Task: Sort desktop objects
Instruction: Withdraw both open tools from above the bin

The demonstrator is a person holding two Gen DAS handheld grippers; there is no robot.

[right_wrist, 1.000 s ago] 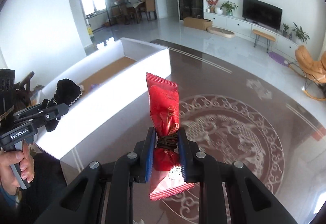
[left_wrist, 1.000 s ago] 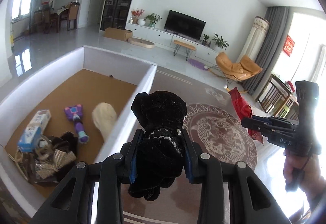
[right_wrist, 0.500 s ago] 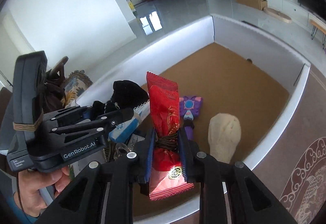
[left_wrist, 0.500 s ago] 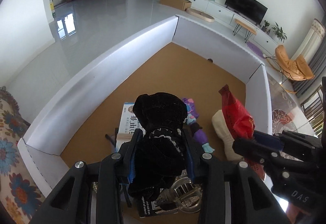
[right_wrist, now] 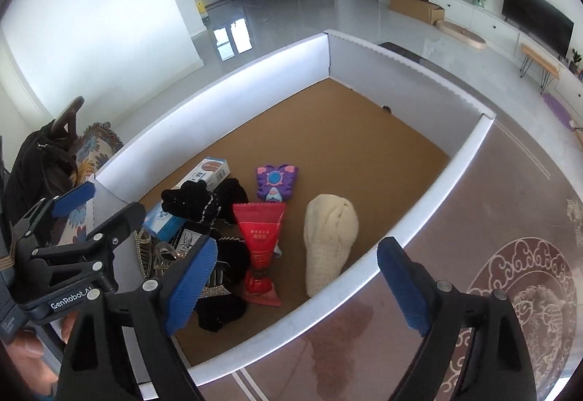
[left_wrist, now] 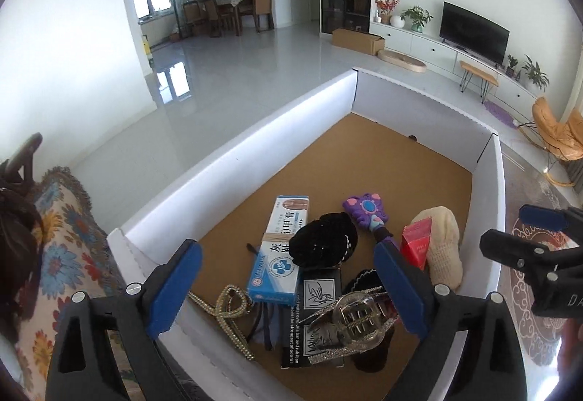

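In the left wrist view, the left gripper [left_wrist: 288,286] stood spread, its jaws having just opened to let go; the black plush [left_wrist: 324,246] lay mid-frame inside the white box [left_wrist: 233,160].

In the right wrist view, the right gripper [right_wrist: 302,286], likewise just opened and empty, hung over the red packet [right_wrist: 259,244], lying lower centre among the pile.

Red snack packet [left_wrist: 416,243] half hidden behind a pad (left wrist view), box print unreadable
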